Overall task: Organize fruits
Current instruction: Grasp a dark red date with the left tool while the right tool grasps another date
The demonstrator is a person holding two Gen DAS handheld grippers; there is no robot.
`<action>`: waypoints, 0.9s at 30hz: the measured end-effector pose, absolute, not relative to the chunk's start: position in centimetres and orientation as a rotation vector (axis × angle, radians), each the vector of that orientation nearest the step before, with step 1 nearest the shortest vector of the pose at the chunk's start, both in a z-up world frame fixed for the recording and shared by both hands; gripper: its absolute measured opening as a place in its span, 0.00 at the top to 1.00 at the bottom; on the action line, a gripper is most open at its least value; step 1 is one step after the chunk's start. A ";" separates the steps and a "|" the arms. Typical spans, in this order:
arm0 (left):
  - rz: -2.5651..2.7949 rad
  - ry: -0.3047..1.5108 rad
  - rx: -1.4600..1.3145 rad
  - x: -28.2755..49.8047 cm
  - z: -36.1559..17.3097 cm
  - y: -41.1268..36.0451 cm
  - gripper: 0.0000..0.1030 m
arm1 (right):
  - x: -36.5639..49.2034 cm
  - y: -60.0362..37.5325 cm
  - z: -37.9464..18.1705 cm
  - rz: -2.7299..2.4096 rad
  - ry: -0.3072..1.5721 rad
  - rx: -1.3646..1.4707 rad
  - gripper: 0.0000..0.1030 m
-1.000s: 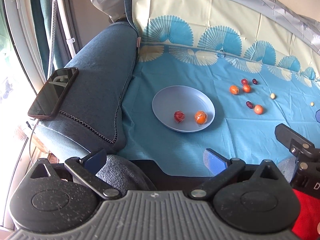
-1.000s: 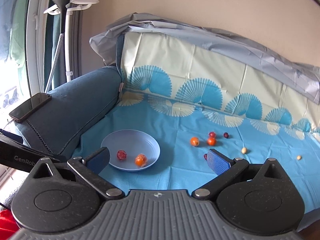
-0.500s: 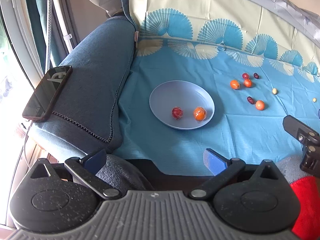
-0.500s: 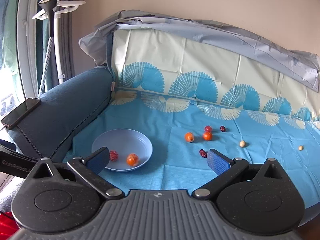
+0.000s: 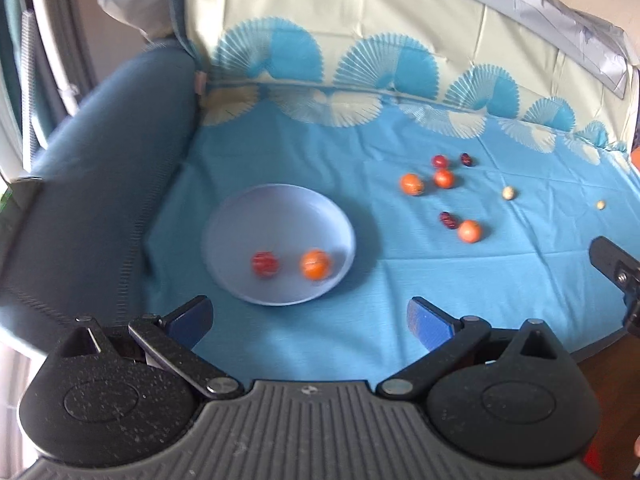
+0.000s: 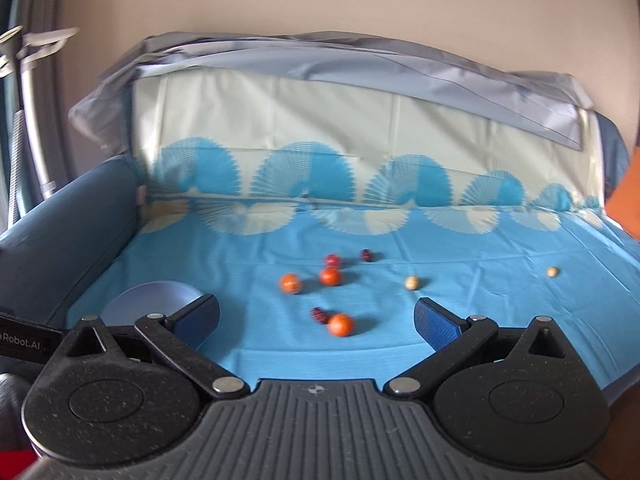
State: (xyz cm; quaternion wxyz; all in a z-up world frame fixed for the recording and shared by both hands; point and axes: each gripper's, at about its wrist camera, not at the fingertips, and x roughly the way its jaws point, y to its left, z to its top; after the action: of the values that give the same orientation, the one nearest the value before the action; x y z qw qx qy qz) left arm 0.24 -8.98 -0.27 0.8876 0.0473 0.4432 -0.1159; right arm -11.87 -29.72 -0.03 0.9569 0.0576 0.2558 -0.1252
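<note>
Plate [image 5: 240,216] held one red fruit [image 5: 264,264] and one orange [image 5: 315,264] (others loose on sofa); left claw [image 5: 308,318] and right claw [image 6: 316,318] both gaped empty.

Left gripper [image 5: 308,318]: jaws spread wide, nothing between the blue pads [image 5: 428,324]; held low, pointing forward and slightly down. Right gripper [image 6: 316,320]: jaws likewise spread wide, pads [image 6: 434,324] bare, holding nothing; aimed level ahead. In the left wrist view, part of the right gripper's black body shows at the right edge, beside the left.
</note>
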 end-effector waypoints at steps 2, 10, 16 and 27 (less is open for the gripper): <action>-0.245 0.943 0.058 2.1 -0.8 -10.6 0.00 | -11.2 -31.8 -0.3 -0.281 0.519 0.120 0.01; -0.264 1.058 -0.006 10.6 -4.9 -19.4 0.00 | -4.9 -41.1 -3.5 -0.325 0.580 0.146 0.01; -0.249 1.179 0.017 17.1 -11.4 -26.9 0.00 | 2.0 -48.2 -8.7 -0.321 0.655 0.233 0.01; -0.182 1.246 0.026 22.4 -18.9 -32.5 0.00 | 19.6 -53.5 -18.0 -0.142 0.806 0.157 0.01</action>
State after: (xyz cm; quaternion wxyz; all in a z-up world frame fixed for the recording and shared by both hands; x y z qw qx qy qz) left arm 22.43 -32.53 -18.89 0.8081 0.0122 0.5828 -0.0850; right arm 19.57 -53.46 -17.98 0.9146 0.0761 0.3912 -0.0687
